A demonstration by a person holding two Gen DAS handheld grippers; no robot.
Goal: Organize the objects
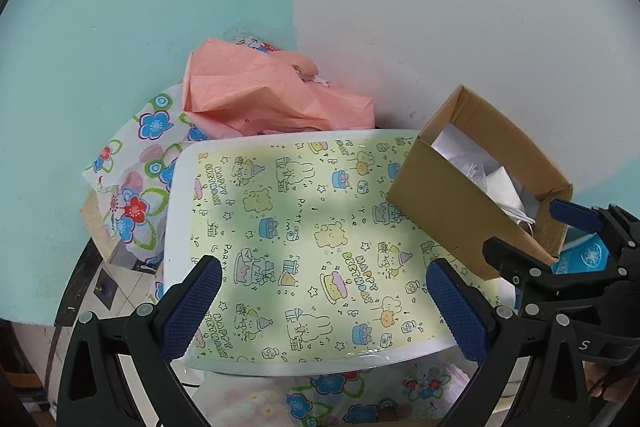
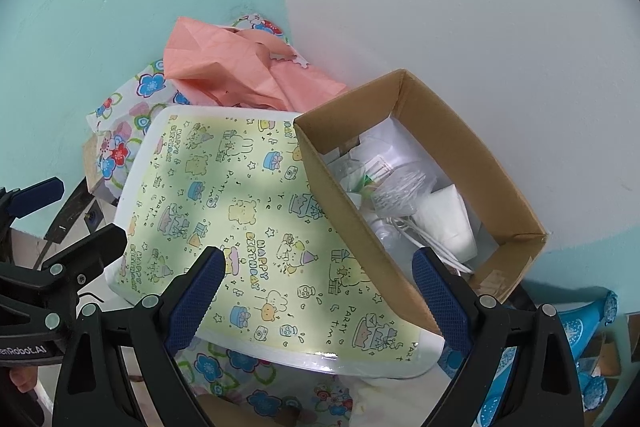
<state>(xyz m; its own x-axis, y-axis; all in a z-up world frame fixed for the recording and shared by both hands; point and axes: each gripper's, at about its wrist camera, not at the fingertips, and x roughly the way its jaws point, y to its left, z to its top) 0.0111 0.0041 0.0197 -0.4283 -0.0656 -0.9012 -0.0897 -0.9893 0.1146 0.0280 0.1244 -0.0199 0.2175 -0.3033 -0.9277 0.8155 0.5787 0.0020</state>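
A flat packet (image 1: 304,227) (image 2: 248,227) with a white border and yellow "Happy Birthday" cartoon print lies in the middle of both views. My left gripper (image 1: 324,307) stands open over its near edge, nothing between the fingers. An open cardboard box (image 1: 452,211) (image 2: 460,115) rests tilted on the packet's right part and holds white items, clear plastic forks and a cable. My right gripper (image 2: 320,299) is open, its fingers straddling the box's near wall without touching it. Each gripper shows in the other's view, the right gripper (image 1: 548,231) and the left gripper (image 2: 68,219).
A crumpled pink plastic bag (image 1: 260,91) (image 2: 240,67) sits behind the packet in the wall corner. A floral cloth (image 1: 136,187) (image 2: 120,131) lies under and left of everything. Blue patterned packaging (image 1: 584,255) (image 2: 580,327) sits at the right. Teal and white walls close off the back.
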